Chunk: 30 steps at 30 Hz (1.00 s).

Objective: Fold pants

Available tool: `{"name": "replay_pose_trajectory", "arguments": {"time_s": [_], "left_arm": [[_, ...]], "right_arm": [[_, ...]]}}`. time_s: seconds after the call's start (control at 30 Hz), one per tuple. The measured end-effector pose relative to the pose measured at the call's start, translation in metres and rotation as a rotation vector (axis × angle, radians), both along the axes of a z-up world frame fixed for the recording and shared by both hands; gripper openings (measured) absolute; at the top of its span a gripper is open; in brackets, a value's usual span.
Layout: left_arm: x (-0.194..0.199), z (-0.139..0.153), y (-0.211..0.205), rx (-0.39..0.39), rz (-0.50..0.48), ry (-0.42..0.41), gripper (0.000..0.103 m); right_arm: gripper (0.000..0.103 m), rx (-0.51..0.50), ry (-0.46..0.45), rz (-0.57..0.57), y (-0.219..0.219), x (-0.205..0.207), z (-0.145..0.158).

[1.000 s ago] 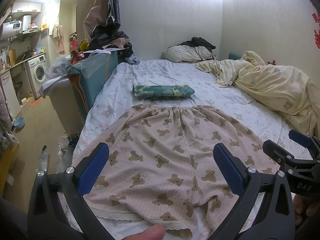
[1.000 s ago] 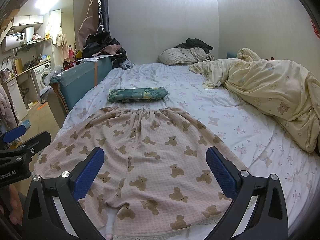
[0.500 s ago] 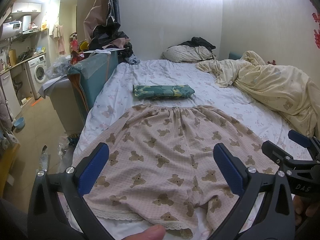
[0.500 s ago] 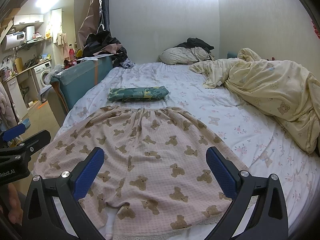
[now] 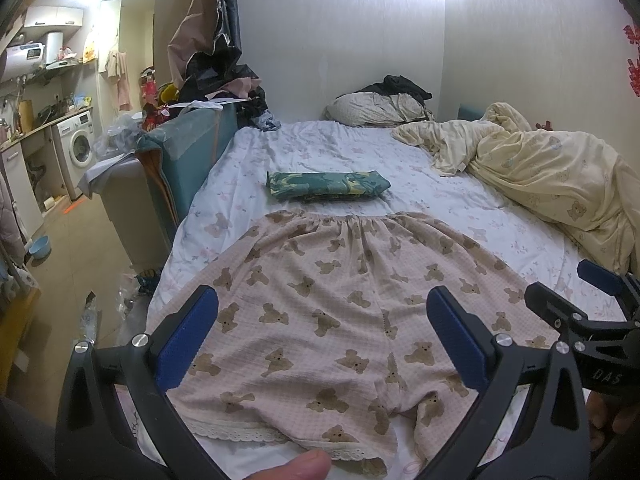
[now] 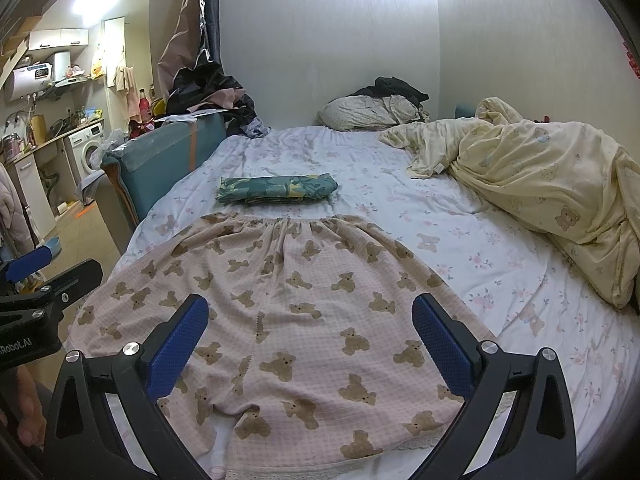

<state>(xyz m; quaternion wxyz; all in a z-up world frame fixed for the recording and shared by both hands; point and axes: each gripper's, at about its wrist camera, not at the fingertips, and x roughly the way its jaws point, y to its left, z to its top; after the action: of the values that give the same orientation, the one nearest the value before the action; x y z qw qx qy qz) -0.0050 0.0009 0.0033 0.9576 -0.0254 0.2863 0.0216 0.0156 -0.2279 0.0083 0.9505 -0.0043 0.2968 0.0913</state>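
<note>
Left wrist view: the left gripper (image 5: pixel 322 336) hovers over the near end of the pants (image 5: pixel 344 304), jaws spread wide with nothing between them. The pants are one pair of pink bear-print shorts lying flat on the bed (image 5: pixel 500 216), waistband at the far end, lace hems at the near edge, so the long axis runs straight away from the gripper. The centre seam sits a bit right of the midpoint between the jaws, meaning this gripper lines up mostly with the left leg. The right gripper (image 5: pixel 592 300) pokes in at the right edge, and it looks spread too.

Right wrist view: same deal, the right gripper (image 6: pixel 310 338) is wide open, empty, above the pants (image 6: pixel 304 300). Here the seam falls left of the midpoint, so this one is nearer the right leg and right hem. The left gripper (image 6: pixel 44 276) shows at the left edge.

My guess is that the fold will go left to right, and that either hand could reach its own hem corner just below it.

Count: one pair of pants, two grippers, one folded green bundle (image 6: pixel 276 190) just past the waistband, one crumpled yellow duvet (image 6: pixel 540 184) on the far right, one pillow (image 6: pixel 368 110) at the head.
</note>
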Motion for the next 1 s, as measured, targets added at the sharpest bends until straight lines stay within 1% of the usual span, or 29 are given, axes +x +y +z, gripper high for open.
{"name": "replay_pose_trajectory", "arguments": {"time_s": [0.4, 0.6, 0.73, 0.87, 0.93, 1.0], "left_arm": [[0.000, 0.004, 0.001, 0.007, 0.000, -0.005, 0.103], [0.001, 0.002, 0.000, 0.002, 0.000, 0.010, 0.103], [0.004, 0.000, -0.002, -0.002, -0.003, 0.022, 0.103], [0.009, -0.003, -0.004, -0.006, -0.007, 0.039, 0.103], [0.012, -0.007, -0.005, -0.004, -0.006, 0.051, 0.103], [0.015, -0.010, -0.005, -0.002, -0.002, 0.065, 0.103]], "right_arm": [[0.103, 0.001, 0.003, 0.001, 0.000, 0.000, -0.001], [0.103, 0.008, 0.011, -0.002, 0.000, 0.000, -0.003], [0.103, 0.030, 0.029, -0.012, -0.002, -0.002, -0.007], [0.103, 0.068, 0.073, -0.031, -0.010, 0.003, -0.012], [0.103, 0.097, 0.108, -0.049, -0.021, 0.012, -0.014], [0.103, 0.122, 0.148, -0.089, -0.037, 0.020, -0.021]]}}
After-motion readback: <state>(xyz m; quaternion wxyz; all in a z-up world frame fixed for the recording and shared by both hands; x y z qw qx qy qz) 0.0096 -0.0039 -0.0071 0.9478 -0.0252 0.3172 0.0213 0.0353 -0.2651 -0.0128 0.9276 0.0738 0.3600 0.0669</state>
